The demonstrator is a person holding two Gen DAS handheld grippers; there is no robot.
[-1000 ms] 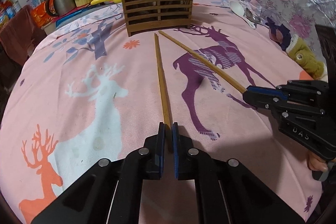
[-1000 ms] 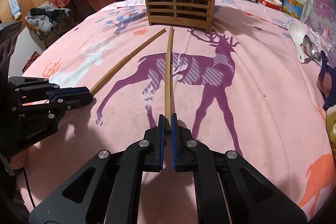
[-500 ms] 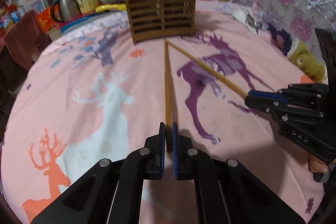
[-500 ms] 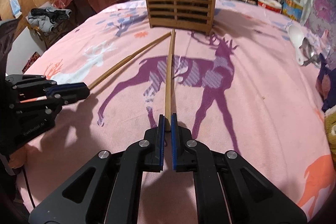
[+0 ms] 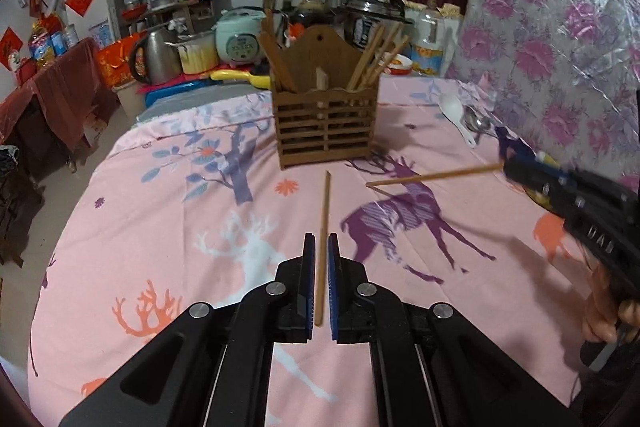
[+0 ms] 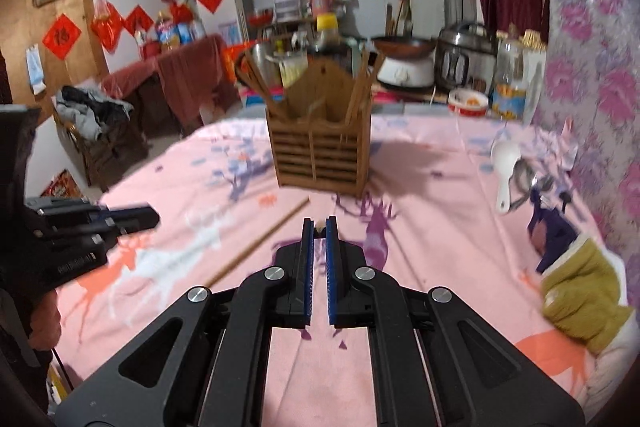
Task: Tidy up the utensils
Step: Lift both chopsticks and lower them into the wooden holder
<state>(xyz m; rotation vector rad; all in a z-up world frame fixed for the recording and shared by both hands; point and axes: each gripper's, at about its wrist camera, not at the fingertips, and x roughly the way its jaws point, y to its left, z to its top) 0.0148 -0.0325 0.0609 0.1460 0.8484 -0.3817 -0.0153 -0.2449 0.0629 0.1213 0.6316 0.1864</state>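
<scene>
Wood, chopstick 1 [image 5: 322,239]: long bamboo stick clamped between the blue pads of the left gripper [image 5: 319,259]; it runs forward from the jaws, tip pointing at the holder and stopping short of its base, raised off the cloth.
Left gripper: jaws drawn in on chopstick 1, pads touching it on both sides.
Wood, chopstick 2 [image 5: 436,175]: held at one end by the right gripper [image 5: 510,165], seen at the right edge of the left wrist view; the stick lies nearly level, free tip toward the middle of the table, in front of the holder and to its right.
Right gripper [image 6: 319,231]: jaws narrow; in its own view only the end of chopstick 2 [image 6: 319,227] shows between the pad tips, foreshortened.
Holder [image 5: 326,123]: slatted brown wooden utensil holder, upright on the table beyond both sticks; two compartments, each with chopsticks leaning outward.
Table [image 5: 168,227]: covered by a pink cloth printed with deer.
Spoons: white plastic spoon [image 5: 456,117] and a metal spoon [image 5: 476,123] just beside it, on the cloth right of the holder, well apart from both grippers.
Right view note: motion blur; left gripper [image 6: 148,219] is at the left edge, chopstick 1 [image 6: 260,247] slanting toward the holder [image 6: 320,159].
</scene>
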